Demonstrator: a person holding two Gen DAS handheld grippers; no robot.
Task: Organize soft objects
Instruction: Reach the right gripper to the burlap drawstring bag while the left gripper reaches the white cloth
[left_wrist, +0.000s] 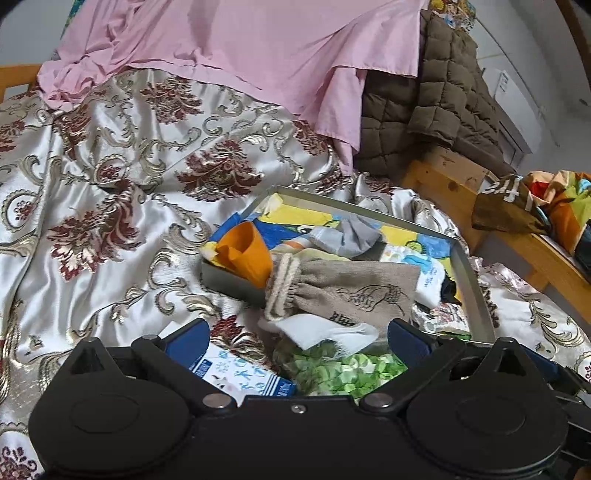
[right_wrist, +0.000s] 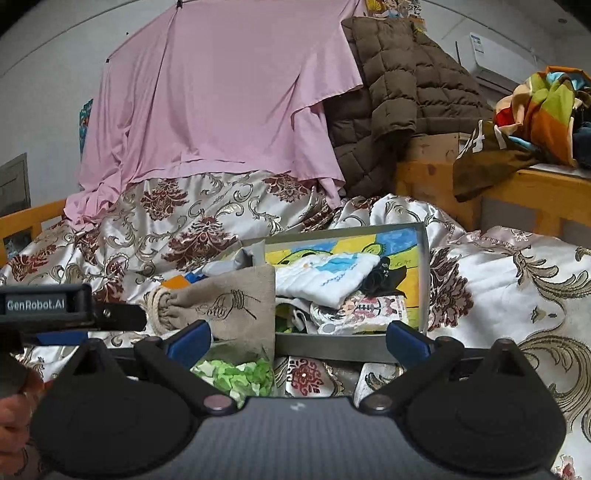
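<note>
Nearest to the cameras, both grippers stood wide open and held nothing. The left gripper (left_wrist: 297, 334) hung just over a bag of green pieces (left_wrist: 343, 371), with a blue and white packet (left_wrist: 240, 376) lying beside it on the left. A white scrap of cloth (left_wrist: 325, 332) lay across the gap between its blue fingers (left_wrist: 188, 338). The right gripper (right_wrist: 297, 336) hovered over the near wall of the grey tray (right_wrist: 332, 345), and the same green bag showed at its left finger.

A little farther lay the beige drawstring pouch (left_wrist: 347, 291), half over the near left corner of the tray, its rope mouth pointing left. I judged this pouch or the green bag to be the next thing to put in order; which of them I cannot tell. A good grasp would pinch the pouch at the gathered neck, where the cloth is thick, and lift it straight so it does not drag the white scrap along. The other gripper could steady the tray wall.

Inside the tray were an orange cloth (left_wrist: 245, 251), a grey sock (left_wrist: 354, 232) and a white folded cloth (right_wrist: 325, 280).

Far behind, a pink sheet (left_wrist: 236, 48) and a brown quilted jacket (left_wrist: 436, 107) were heaped on the patterned bedcover (left_wrist: 110, 177).
</note>
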